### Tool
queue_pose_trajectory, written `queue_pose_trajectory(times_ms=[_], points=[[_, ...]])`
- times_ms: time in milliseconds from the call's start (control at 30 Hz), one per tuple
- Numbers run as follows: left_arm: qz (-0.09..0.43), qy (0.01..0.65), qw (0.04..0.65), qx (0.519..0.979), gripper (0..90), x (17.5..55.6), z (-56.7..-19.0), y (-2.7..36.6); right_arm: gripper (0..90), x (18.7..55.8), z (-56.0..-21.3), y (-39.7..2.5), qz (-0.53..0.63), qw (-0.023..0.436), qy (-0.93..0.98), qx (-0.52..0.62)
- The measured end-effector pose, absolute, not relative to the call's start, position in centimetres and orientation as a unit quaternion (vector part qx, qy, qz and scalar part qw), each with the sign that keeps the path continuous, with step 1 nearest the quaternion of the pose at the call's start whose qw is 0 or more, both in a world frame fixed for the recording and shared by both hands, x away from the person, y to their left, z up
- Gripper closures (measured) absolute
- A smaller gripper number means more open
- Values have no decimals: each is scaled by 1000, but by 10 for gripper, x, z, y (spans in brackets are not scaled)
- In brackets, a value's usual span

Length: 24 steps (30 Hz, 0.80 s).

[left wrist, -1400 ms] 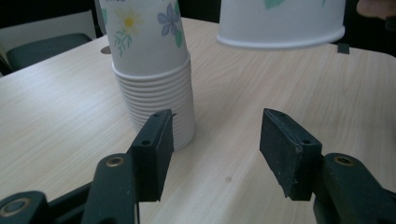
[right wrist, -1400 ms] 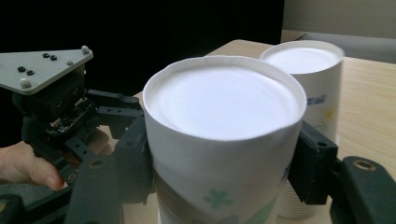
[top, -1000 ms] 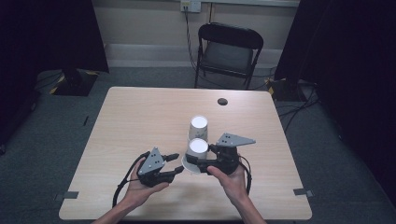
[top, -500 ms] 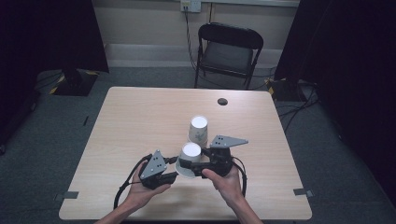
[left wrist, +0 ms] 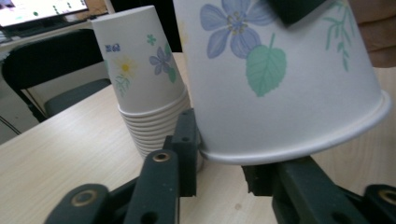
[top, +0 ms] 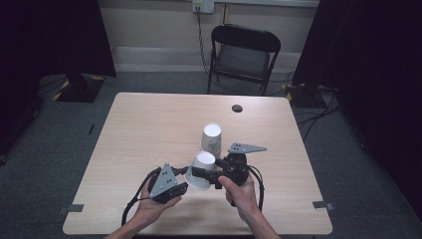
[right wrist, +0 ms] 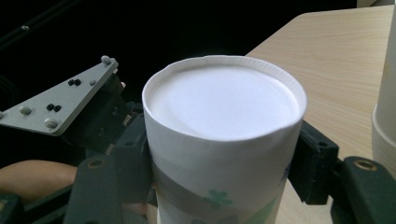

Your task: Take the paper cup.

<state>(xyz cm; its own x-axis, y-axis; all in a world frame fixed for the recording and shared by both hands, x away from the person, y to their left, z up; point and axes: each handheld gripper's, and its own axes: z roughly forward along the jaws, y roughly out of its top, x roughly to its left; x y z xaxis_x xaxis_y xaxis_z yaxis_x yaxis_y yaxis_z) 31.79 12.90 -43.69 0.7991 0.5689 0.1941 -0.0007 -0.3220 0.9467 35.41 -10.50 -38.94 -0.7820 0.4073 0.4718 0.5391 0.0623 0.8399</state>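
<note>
The right tongs [top: 199, 174] are closed on the sides of an upside-down paper cup [top: 201, 171], tilted, its base up, just in front of the cup stack [top: 211, 139] on the surface [top: 139, 129]. The left tongs [top: 181, 188] stand open, jaws either side of the cup's rim, gripping nothing.

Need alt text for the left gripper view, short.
An upside-down floral paper cup hangs tilted just above the wooden table, its rim over the left gripper, whose black jaws stand apart beneath it. Behind it stands a stack of upside-down matching cups.
</note>
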Motion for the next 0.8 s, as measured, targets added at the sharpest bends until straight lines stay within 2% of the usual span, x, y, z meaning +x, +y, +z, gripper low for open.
queue_pose_trajectory(times_ms=[333,467,567,800], points=[[242,197,565,764,833,319,-436,134,314,355,-391,-105,-604,74,-721,-331],[233,196,567,765,855,320,-434,136,290,355,-392,-105,-608,74,-721,-325],[218,202,572,765,859,321,-434,136,238,355,-392,-104,-608,73,-724,-317],[192,199,566,777,864,323,-434,136,190,354,-389,-105,-610,35,-732,-302]])
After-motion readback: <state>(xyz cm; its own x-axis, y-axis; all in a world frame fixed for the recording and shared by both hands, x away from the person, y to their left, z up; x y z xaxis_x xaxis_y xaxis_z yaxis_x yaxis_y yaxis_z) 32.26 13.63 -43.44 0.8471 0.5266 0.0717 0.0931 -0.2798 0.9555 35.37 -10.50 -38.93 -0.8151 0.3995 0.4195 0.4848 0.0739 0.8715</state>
